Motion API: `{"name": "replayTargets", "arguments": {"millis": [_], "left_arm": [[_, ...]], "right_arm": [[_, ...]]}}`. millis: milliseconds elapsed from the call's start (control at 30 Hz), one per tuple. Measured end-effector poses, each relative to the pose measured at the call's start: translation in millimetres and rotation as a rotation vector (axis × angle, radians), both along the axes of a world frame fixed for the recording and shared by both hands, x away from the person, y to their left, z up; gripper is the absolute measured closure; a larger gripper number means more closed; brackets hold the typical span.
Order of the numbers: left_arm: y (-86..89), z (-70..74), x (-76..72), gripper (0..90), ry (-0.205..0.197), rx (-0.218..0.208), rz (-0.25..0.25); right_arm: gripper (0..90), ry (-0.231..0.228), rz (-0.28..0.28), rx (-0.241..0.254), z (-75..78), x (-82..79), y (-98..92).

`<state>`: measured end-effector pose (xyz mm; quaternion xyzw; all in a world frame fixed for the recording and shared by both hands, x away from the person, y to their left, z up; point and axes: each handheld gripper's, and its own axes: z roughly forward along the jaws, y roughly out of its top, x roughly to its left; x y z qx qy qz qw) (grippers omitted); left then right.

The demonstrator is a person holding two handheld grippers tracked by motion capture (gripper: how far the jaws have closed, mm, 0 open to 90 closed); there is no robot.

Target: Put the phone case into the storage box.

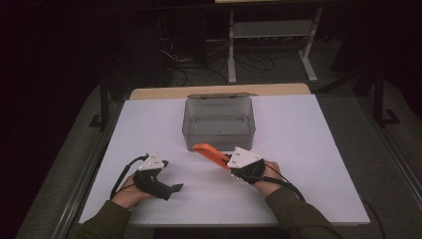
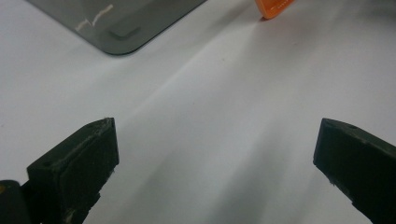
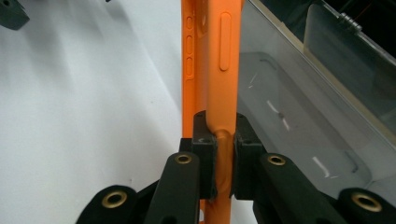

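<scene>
**Orange phone case clamped beside the grey box**

Nearest the person, two sleeved forearms come in over the white table (image 1: 298, 129). The left gripper (image 1: 171, 189) rests low near the table's front edge, its jaws spread wide with nothing between them; its own view shows bare white surface between the two black pads (image 2: 88, 154). The right gripper (image 1: 230, 160) sits a little farther in and to the right, angled toward the middle of the table. Its jaws are closed tight on the lower edge of an orange phone case (image 3: 219, 70), which bulges slightly where the pads pinch it. The case stands on its thin side in the right gripper view, with raised button shapes moulded along its edge. In the high view the case (image 1: 208, 151) juts out from the gripper toward the left and ends just in front of the box.

Beyond that stands a smoky grey see-through box (image 1: 219, 122), open at the top, with its lid hinged back at the far side. The case lies close against the box's near wall in the right gripper view; whether they touch is unclear.

No brand, label or readable writing appears on the case, box or grippers.
</scene>
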<state>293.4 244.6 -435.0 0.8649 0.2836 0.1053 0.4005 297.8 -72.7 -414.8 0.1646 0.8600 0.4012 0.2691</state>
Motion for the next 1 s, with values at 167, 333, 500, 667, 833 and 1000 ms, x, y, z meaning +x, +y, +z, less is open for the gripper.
{"name": "replayTargets", "arguments": {"millis": [167,333,500,667,833,1000], "left_arm": [[-0.3,-0.1,-0.1,0.0,0.002,0.001,-0.001],[-0.1,-0.1,-0.1,0.0,0.001,-0.001,0.003],[-0.3,-0.2,-0.1,0.0,0.001,0.0,0.001],[-0.1,0.2,-0.2,0.0,0.001,-0.007,0.004],[-0.4,-0.1,-0.3,0.0,0.0,-0.008,0.003],[-0.7,-0.2,-0.3,0.0,-0.004,-0.006,0.001]], "right_arm": [[81.9,0.055,0.001,0.042,1.4,3.4,-3.4],[81.8,0.123,-0.004,0.093,2.6,7.9,-8.3],[81.8,0.181,-0.011,0.136,4.3,11.4,-12.8],[81.9,0.226,-0.019,0.172,5.7,14.1,-16.4],[81.9,0.245,-0.02,0.186,6.9,14.8,-18.3],[81.9,0.246,-0.023,0.187,8.2,14.7,-19.3]]}}
